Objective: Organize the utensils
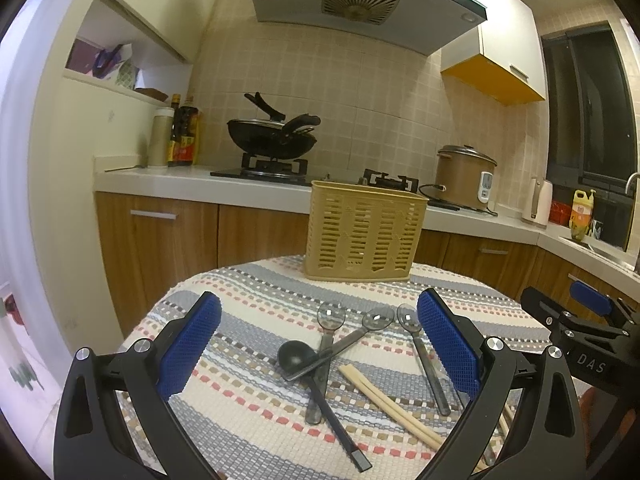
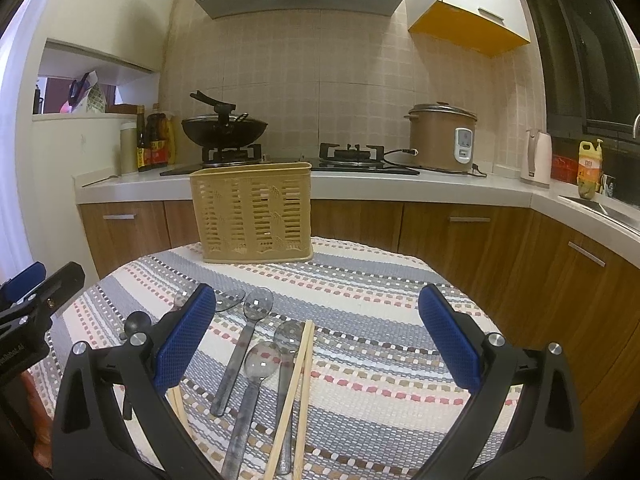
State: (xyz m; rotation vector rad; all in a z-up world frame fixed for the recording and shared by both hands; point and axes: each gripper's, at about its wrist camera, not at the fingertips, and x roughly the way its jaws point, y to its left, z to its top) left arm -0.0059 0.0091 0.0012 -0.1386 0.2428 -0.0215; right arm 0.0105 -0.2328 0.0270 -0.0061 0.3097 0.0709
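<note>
Left gripper (image 1: 319, 344) wide open, blue pads (image 1: 191, 344) well apart, nothing held; hovering above a striped woven cloth (image 1: 256, 292). Between and just ahead of its fingers: three clear spoons (image 1: 331, 314) with grey handles, two of them crossed, and a black ladle (image 1: 294, 354) lying under the crossing. Pair of chopsticks (image 1: 384, 400) nearer the right finger, running toward the lower right. Beyond the fingertips, at the cloth's far edge: tan slotted basket (image 1: 362, 232), upright. Right gripper (image 1: 588, 320) at the far right edge of the left wrist view, lettering "DAS" legible on its black body. Right gripper (image 2: 318, 340) likewise wide open and holding nothing. Between its fingers, closer to the left one: clear spoons (image 2: 259, 302) lying lengthwise and a crossed pair of chopsticks (image 2: 298, 380); second chopstick pair partly hidden behind the left finger. Ladle (image 2: 138, 322) bowl just outside the left finger. Basket (image 2: 252, 212) ahead and left of centre. Left gripper (image 2: 36, 292) at the left edge, white lettering on it too small to read. Background: wok (image 2: 224, 130) on a stove, brown cooker (image 2: 442, 138), sauce bottles (image 2: 154, 142) with red labels, yellow bottle (image 2: 590, 168) with an orange label, text illegible.
</note>
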